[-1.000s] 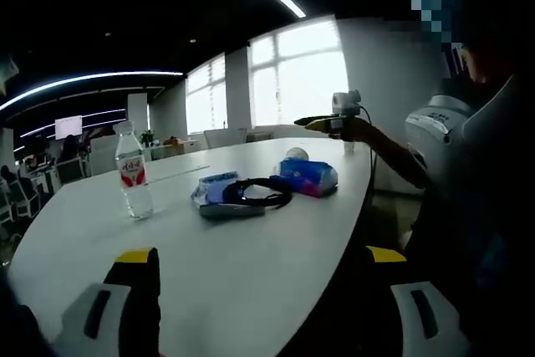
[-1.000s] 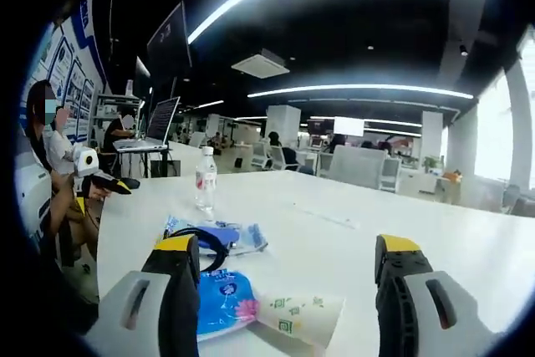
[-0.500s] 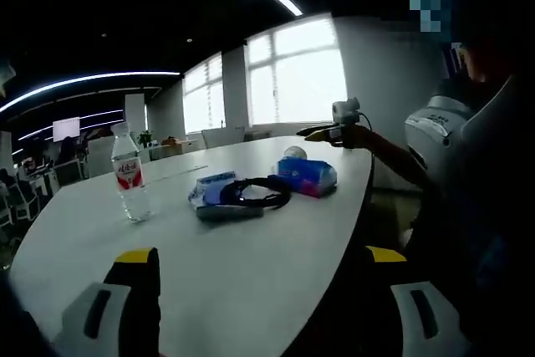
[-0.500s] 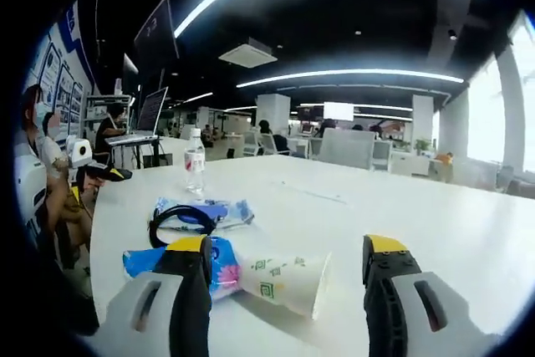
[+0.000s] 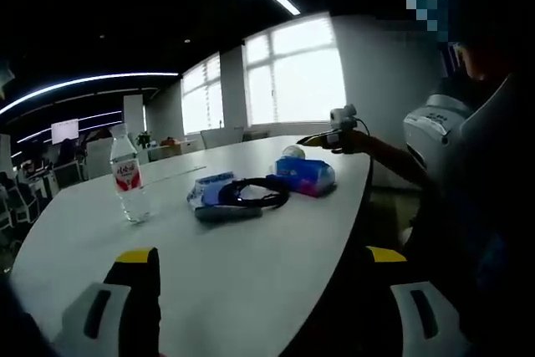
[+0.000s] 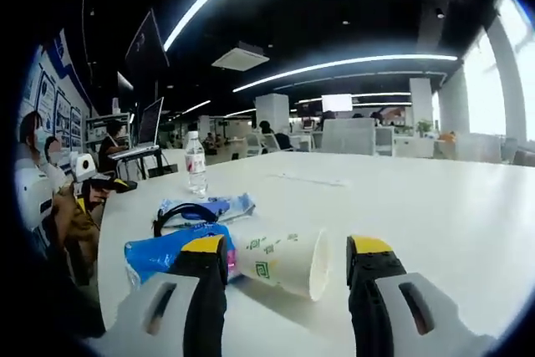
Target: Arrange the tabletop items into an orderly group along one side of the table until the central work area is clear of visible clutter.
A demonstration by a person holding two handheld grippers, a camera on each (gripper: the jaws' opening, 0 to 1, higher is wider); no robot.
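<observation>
The paper cup, white with green print, lies on its side on the white table between our right gripper's wide-open jaws, against a blue tissue pack; our left gripper gapes empty.

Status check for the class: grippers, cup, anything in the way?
Right gripper open, straddling tipped paper cup. Left gripper open, empty. Blue tissue pack touching cup.

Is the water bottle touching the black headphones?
Apart. In the left gripper view, bare white tabletop shows between the water bottle and the headphones.
</observation>
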